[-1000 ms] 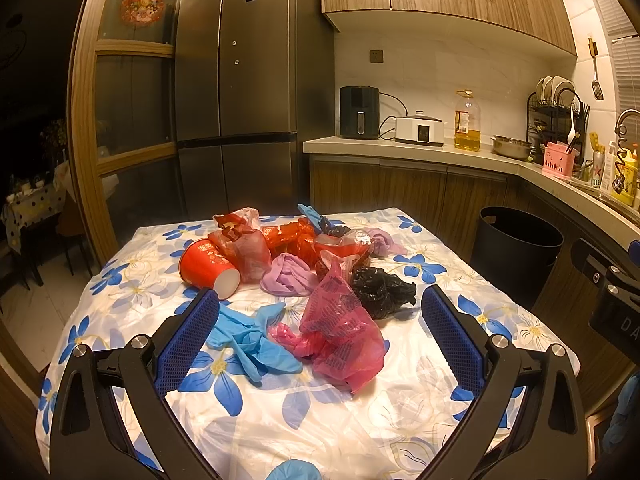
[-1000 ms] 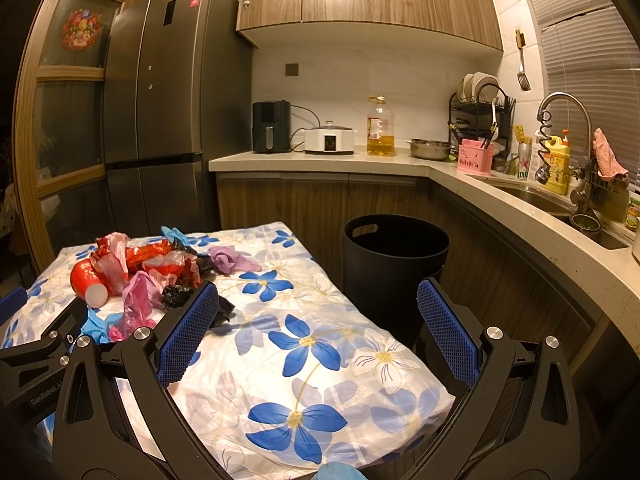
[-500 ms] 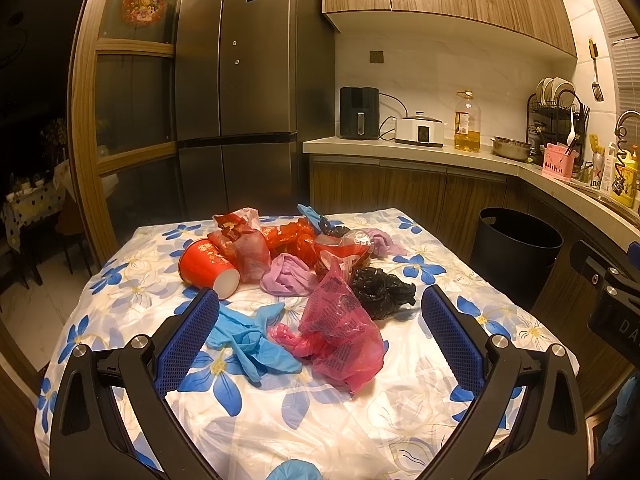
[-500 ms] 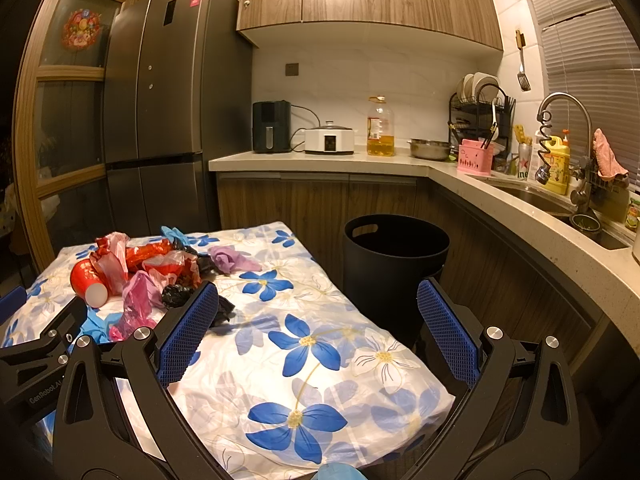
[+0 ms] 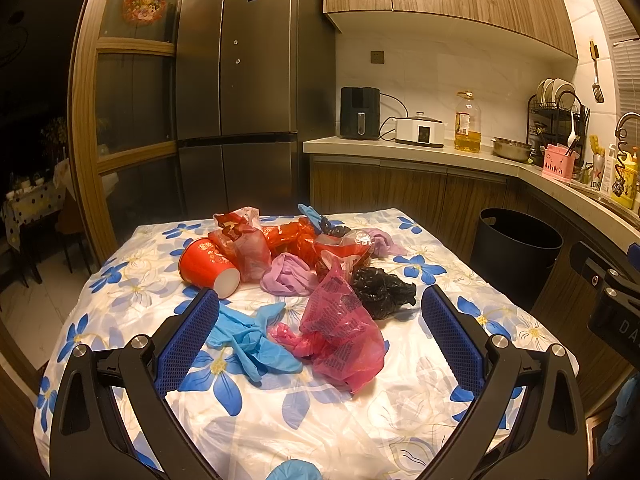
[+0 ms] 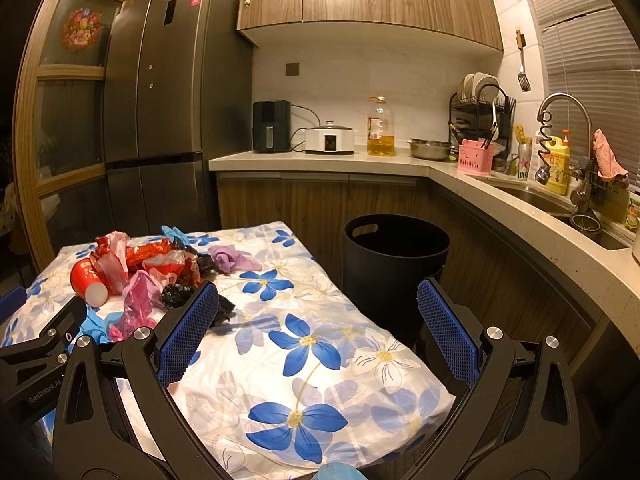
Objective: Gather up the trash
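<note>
Table (image 5: 400, 420), floral cloth, bearing a loose heap of trash at its centre and far half: one red paper cup (image 5: 206, 266) lying on its side, mouth toward the camera; one pink plastic bag (image 5: 340, 332), nearest item, crumpled; blue disposable gloves (image 5: 250, 338) just left of it, touching; one lilac glove (image 5: 286, 276) behind; one black plastic bag (image 5: 380, 288) to the right; red and clear wrappers (image 5: 304, 240) heaped at the back. Receptacle: black bin (image 6: 394, 264) on the floor beside the table's right edge, interior too dark to tell contents. Left gripper (image 5: 320, 336): jaws spread wide, holding nothing, hovering above the near table edge and framing the pink bag and gloves. Right gripper (image 6: 318, 330): likewise spread and empty, over the bare right part of the cloth, facing the bin. Step in hand, by judgement: collection not yet begun, first pick pending. Next move calls for lowering the left gripper over the pink bag, pinching a raised fold, since thin film slips easily, then carrying it to the bin.
</note>
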{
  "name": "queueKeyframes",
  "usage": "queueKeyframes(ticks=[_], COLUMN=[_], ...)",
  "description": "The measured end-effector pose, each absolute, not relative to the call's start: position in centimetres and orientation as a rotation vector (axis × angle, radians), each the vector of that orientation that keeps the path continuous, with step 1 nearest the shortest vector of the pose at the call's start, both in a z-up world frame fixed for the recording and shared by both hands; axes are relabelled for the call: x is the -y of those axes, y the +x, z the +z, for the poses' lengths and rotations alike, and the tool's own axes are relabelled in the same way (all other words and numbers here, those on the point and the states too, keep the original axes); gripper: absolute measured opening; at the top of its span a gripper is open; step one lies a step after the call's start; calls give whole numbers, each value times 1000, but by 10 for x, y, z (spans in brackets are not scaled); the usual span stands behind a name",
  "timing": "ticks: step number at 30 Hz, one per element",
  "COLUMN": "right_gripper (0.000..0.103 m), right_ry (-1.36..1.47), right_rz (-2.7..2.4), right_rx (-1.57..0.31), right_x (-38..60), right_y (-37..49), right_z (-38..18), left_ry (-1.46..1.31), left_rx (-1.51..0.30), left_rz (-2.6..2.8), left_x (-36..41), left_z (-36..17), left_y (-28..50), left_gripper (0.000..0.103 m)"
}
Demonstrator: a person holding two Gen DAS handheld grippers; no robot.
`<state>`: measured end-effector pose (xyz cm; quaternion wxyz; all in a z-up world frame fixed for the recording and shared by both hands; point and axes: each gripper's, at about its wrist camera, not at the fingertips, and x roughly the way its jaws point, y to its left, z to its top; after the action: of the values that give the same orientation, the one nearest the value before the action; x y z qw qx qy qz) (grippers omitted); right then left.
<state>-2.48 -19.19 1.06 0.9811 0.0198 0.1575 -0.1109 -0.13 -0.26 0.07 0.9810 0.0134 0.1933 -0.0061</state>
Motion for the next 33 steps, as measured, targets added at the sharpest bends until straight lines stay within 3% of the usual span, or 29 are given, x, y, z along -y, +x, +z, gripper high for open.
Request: queueKeyframes(ticks=[33], right_gripper=[99], right_ry=[40], right_rz=[-222], right_rx=[-323], right_x=[192], right_y=[-22], right_z=[9], left_ry=[20], left_rx=[-389], left_rz=[-14], left_x=[3], left_z=[3], left_y=[-3], left_gripper=[98])
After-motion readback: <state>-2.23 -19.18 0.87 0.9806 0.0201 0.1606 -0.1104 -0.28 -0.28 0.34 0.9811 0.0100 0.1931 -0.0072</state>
